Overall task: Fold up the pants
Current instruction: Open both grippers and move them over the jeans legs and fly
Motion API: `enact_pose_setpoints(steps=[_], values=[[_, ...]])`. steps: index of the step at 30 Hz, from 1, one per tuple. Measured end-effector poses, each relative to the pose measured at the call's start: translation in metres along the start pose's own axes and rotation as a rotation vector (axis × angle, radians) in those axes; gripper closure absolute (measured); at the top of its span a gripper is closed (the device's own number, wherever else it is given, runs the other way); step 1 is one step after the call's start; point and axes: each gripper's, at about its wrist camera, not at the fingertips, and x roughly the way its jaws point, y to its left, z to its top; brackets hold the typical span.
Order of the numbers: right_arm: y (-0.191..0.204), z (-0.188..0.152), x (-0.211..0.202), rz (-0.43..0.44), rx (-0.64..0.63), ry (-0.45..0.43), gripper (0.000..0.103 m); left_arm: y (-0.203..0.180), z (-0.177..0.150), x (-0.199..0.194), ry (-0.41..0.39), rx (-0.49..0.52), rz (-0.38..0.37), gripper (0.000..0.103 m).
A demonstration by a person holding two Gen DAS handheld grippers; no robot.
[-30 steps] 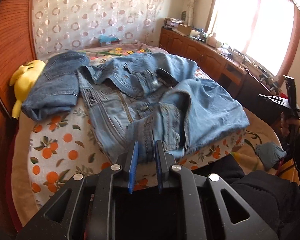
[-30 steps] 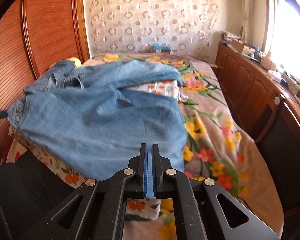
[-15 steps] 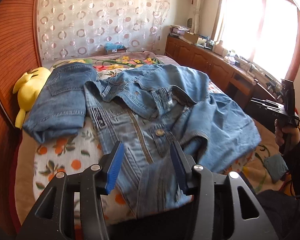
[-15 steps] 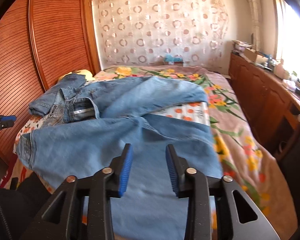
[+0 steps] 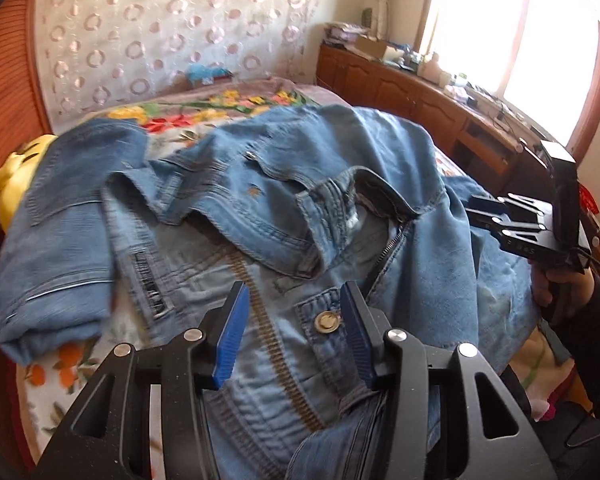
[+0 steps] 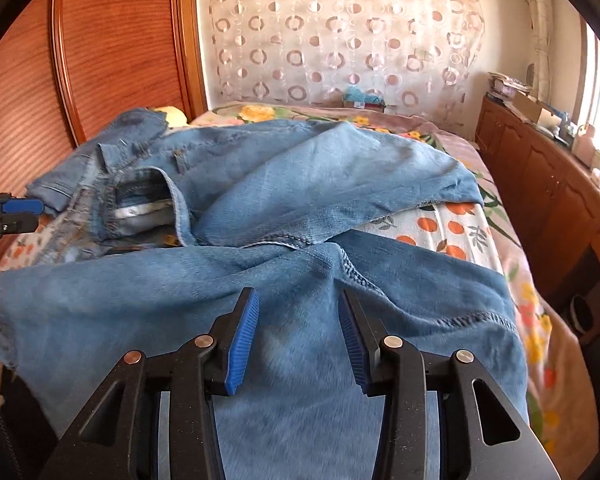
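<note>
While both grippers hang released above the denim, the step in hand reads as choosing fresh grip points for the next fold.

Left gripper [image 5: 290,330]: jaws have just been opening and now stand apart, nothing pinched; the brass button [image 5: 327,322] and fly show between the pads but the cloth lies slack below them.

Right gripper [image 6: 298,338]: jaws have just been opening, now spread over plain denim, not pressing on it. In the left view it shows at the right edge, held by a hand [image 5: 560,292].

Pants [image 6: 260,280]: spread across the near end of the bed [image 6: 452,220], inside partly out, waistband gaping toward the left, crotch seam just beyond the right pads, far leg lying across toward the cabinets.

Grip advice, near: take a firm edge, not mid-panel; the waistband by the button for the left, a stitched seam or hem for the right. Flat panel cloth would likely bunch.

Fold advice: lift both sides level and lay one leg squarely on the other, seams matched; smooth the twist at the crotch first.

Risk: near edge overhangs the bed and could slide off if pulled.

Mid: folded jeans [image 5: 60,240] beside the pants; keep clear of them.

Far: yellow toy [image 5: 10,176], curtain [image 6: 340,32], cabinets [image 6: 540,184]; none in the way.
</note>
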Motion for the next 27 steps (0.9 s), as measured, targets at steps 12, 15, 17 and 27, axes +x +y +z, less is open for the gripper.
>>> enact_pose_setpoints(steps=[12,15,17,27], values=[[0.003,-0.002,0.023,0.001,0.035,0.007,0.059,-0.016,-0.016,0.04,0.129,0.018,-0.05,0.055],[-0.007,-0.003,0.021,0.009,0.074,0.002,0.059,-0.021,-0.021,0.044,0.143,0.021,-0.063,0.055],[-0.011,-0.004,0.022,0.011,0.095,0.007,0.059,-0.024,-0.021,0.046,0.136,0.037,-0.048,0.055],[-0.012,0.002,0.03,0.029,0.104,0.021,0.059,-0.036,-0.026,0.044,0.106,0.073,-0.02,0.084]])
